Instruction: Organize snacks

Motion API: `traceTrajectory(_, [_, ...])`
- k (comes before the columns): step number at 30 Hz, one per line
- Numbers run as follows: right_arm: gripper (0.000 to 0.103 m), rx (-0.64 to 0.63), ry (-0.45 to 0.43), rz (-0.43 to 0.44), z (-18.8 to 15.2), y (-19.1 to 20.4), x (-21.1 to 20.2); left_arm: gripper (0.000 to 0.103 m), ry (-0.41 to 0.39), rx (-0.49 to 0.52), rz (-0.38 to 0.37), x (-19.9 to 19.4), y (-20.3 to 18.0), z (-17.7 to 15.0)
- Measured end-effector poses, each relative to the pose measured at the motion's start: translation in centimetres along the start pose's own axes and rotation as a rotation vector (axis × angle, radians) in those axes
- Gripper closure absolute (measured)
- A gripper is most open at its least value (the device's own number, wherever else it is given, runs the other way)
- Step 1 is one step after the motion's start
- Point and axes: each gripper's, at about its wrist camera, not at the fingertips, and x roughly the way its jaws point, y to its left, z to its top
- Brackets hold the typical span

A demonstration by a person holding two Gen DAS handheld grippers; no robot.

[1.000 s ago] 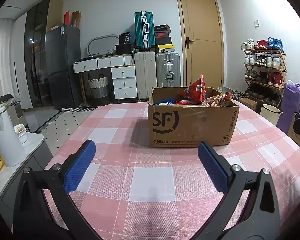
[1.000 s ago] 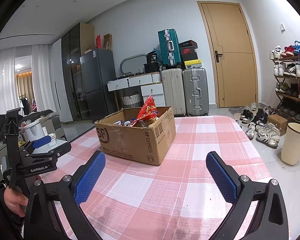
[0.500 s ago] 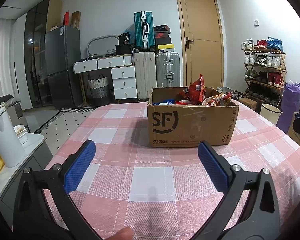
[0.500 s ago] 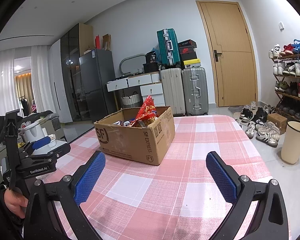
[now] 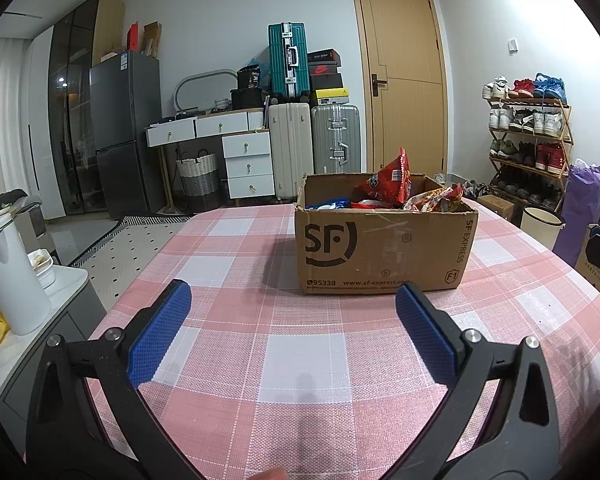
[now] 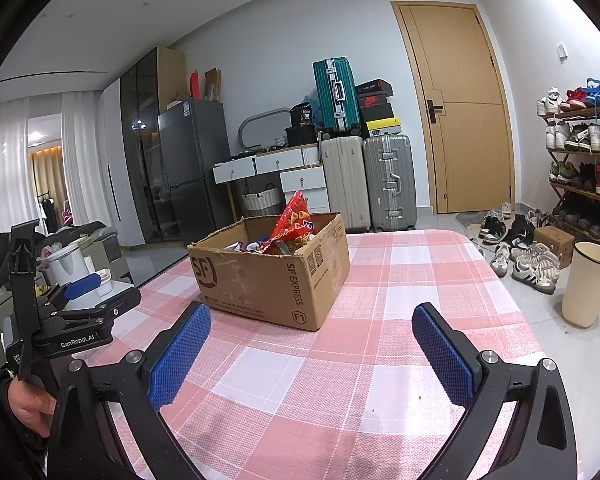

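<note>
A cardboard box [image 5: 384, 248] stands on the checked tablecloth [image 5: 300, 356] of the table, ahead of both tools and well apart from them. It is open at the top and loosely filled with snack packets: a red chip bag [image 5: 392, 184] stands upright and pokes above the rim, an orange-and-red crinkled packet [image 5: 436, 200] lies toward the right side in the left wrist view, and a blue-and-white packet [image 5: 328, 204] lies low by the left wall.

The left gripper [image 5: 292, 312] is spread wide with nothing between its blue pads, hovering low over the cloth and facing the box's printed front. The right gripper [image 6: 312, 332] is likewise wide apart and empty, looking at the box from its corner (the left tool and the hand holding it show at the left edge of that view).

By the look of them, the packets will be light, soft and puffed with air, with slick film that may slide between the pads. The contents are probably brittle, so a hard squeeze across the belly could crush them. The better hold is the flat crimped seam at the top of a bag, and the upright red one offers its top edge most freely. The box itself looks stiff enough to stay put while a bag is lifted out, though being lightly loaded it might shift if a packet snags on its rim
</note>
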Motion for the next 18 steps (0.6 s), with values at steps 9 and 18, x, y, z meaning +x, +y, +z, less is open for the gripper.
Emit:
traceTrajectory(9, [0.001,0.001,0.000,0.000,0.01,-0.01,-0.02,0.001,0.001,0.001,0.000,-0.05,-0.04,0.02])
traceTrajectory(18, [0.001,0.000,0.000,0.000,0.06,-0.03,-0.05,0.001,0.011,-0.001,-0.005,0.16,-0.09,-0.08])
